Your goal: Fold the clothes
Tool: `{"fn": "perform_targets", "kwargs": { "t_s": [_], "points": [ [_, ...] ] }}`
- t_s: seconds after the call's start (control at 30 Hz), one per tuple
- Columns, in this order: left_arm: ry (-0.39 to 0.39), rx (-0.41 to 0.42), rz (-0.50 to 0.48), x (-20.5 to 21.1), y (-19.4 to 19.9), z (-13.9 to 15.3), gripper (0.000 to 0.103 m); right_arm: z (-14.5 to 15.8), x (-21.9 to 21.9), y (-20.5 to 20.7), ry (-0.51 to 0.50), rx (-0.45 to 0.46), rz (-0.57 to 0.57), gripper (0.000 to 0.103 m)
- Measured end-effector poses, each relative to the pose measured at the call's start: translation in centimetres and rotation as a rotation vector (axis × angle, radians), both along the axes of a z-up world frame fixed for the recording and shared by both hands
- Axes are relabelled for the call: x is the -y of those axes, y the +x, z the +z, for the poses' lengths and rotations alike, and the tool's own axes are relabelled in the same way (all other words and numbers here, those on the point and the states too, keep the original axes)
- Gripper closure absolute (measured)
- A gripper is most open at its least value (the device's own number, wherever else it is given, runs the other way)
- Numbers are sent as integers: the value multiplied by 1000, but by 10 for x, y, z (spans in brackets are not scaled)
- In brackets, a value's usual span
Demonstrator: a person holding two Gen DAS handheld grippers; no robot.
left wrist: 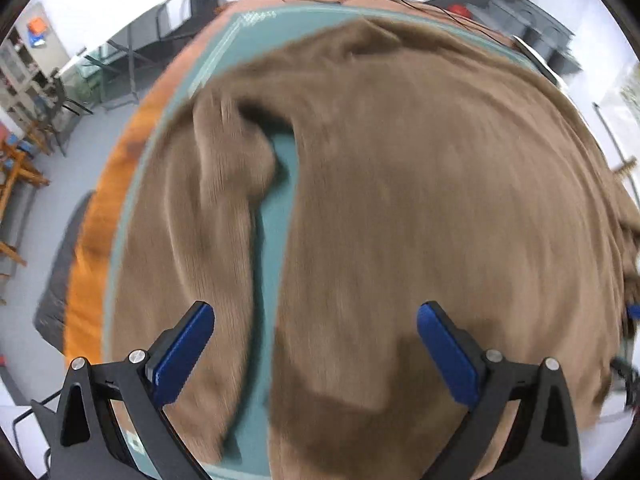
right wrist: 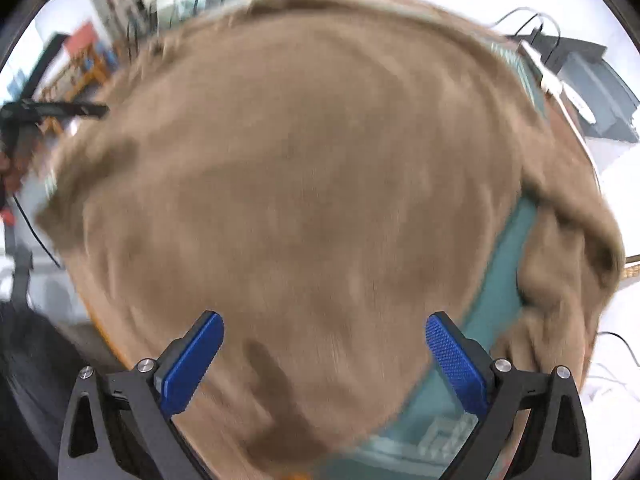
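Note:
A brown knitted sweater (left wrist: pixel 420 184) lies spread flat on a teal mat (left wrist: pixel 276 232), with one sleeve (left wrist: pixel 200 240) running down the left side beside the body. My left gripper (left wrist: pixel 316 340) hovers open above the sweater's lower part, nothing between its blue pads (left wrist: pixel 184 352). In the right wrist view the same sweater (right wrist: pixel 304 184) fills the frame, its other sleeve (right wrist: pixel 560 280) bunched at the right past a strip of mat (right wrist: pixel 500 292). My right gripper (right wrist: pixel 324 348) also stands open over the fabric, holding nothing. Both views are blurred.
The mat lies on an orange wooden table (left wrist: pixel 96 240) whose left edge drops to a grey floor. Cables (left wrist: pixel 400 0) and a white power strip (right wrist: pixel 560 88) lie along the table's far side. Shelves and wooden frames (left wrist: pixel 20 160) stand at far left.

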State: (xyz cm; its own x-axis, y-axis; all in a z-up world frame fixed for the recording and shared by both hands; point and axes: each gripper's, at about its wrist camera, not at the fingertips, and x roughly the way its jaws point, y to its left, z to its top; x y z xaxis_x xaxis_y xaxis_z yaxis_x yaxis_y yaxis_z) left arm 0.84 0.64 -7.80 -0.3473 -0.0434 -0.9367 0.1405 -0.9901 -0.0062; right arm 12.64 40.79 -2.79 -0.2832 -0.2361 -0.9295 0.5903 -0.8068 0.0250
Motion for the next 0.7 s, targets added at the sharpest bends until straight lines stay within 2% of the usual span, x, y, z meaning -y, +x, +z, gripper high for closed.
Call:
{"fn": "perform_targets", "kwargs": {
  "t_s": [0.13,0.23,0.33,0.47,0.57,0.7],
  "points": [
    [39,-22,19,2,-72,19,1,-15,16,-37,-24,-2,-55,0],
    [59,-24,22,3,-119,24,1,-37,36,-33,-30,43,-76,0],
    [60,1,3,-5,-172,11,1,-45,34,-45,-32,71,-118,0],
    [-4,32,33,-8,-225,-16,1,-45,34,-48,-45,65,-138,0],
    [-45,43,76,-4,-259,-37,1,-48,39,-46,-13,54,-131,0],
    [-81,47,103,4,-293,-50,1,-54,50,-41,52,18,-119,0]
  ]
}}
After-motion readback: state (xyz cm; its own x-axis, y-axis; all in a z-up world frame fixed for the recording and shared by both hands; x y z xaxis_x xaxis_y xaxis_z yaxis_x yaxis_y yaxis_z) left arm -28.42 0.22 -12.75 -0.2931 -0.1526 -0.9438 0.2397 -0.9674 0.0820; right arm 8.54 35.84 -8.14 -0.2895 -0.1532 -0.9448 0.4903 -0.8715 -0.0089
